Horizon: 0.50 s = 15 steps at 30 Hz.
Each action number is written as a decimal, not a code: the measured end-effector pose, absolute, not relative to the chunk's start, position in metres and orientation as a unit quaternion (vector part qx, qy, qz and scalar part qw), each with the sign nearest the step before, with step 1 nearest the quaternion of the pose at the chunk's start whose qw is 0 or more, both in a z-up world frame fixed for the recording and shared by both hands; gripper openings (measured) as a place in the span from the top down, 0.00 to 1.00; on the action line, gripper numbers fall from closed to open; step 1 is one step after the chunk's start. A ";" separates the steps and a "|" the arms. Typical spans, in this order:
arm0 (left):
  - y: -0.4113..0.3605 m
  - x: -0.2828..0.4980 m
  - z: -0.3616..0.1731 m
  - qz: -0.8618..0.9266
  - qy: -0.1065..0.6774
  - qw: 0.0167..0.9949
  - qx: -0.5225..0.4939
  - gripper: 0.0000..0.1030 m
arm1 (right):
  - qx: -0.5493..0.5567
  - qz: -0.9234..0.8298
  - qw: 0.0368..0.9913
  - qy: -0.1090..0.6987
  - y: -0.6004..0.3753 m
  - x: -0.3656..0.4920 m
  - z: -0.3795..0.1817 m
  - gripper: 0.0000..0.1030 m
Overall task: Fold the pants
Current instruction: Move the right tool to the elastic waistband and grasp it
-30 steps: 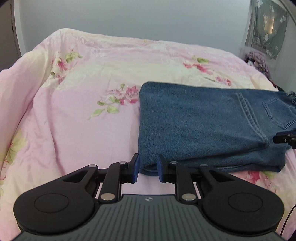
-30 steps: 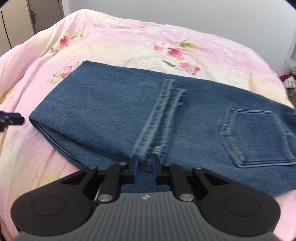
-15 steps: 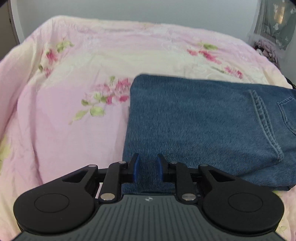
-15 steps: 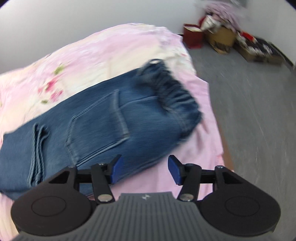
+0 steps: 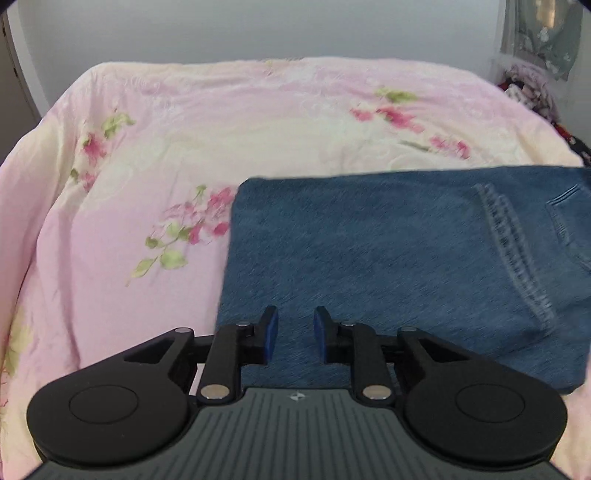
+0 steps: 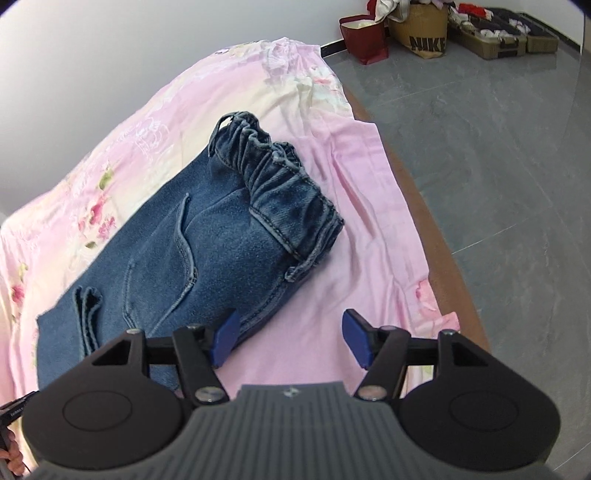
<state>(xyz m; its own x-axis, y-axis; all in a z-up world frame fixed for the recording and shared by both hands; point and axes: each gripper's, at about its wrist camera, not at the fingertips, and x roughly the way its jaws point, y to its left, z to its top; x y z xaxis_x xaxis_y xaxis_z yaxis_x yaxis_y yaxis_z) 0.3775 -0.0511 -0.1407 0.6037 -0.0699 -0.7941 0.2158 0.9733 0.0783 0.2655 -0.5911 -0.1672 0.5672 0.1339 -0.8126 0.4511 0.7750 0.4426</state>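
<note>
Two grippers over a pair of blue jeans (image 5: 388, 258) lying already folded lengthwise and doubled over on the pink floral bedspread (image 5: 184, 147), toward its near right side. Left gripper (image 5: 295, 330) hangs over the near-left folded edge of the denim, fingers narrowly apart, nothing pinched between them. Right gripper (image 6: 286, 338) sits off the near-right side of the jeans by the waist end, its jaws opening, only bedspread between them; left finger (image 6: 225, 332) just overlaps the denim edge in view, contact unclear.

Step looks like regrasp for another fold. Leg hems (image 6: 86, 314) lie on top mid-garment; bunched elastic waistband (image 6: 280, 184) is at the far right end. Next move probably calls for pinching both layers at one end and carrying it across, keeping edges lined up.

Nothing blocks on the bed. Beyond, on the grey floor (image 6: 498, 147): red bag (image 6: 364, 38), Nike bag (image 6: 421, 31), storage trays (image 6: 498, 35). Bed edge is close on the right, so slipping off is the risk.
</note>
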 end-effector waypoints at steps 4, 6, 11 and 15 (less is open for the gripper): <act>-0.110 0.373 -0.124 -0.141 0.415 0.893 0.100 0.75 | 0.382 -0.098 0.813 0.429 -0.609 0.264 -0.165 0.30; -0.138 0.375 -0.125 -0.165 0.412 0.890 0.107 0.75 | 0.404 -0.097 0.808 0.417 -0.616 0.266 -0.164 0.30; -0.185 0.387 -0.141 -0.182 0.422 0.883 0.098 0.75 | 0.447 -0.093 0.793 0.403 -0.622 0.284 -0.176 0.30; -0.205 0.392 -0.153 -0.179 0.421 0.884 0.099 0.75 | 0.458 -0.090 0.779 0.420 -0.620 0.305 -0.196 0.30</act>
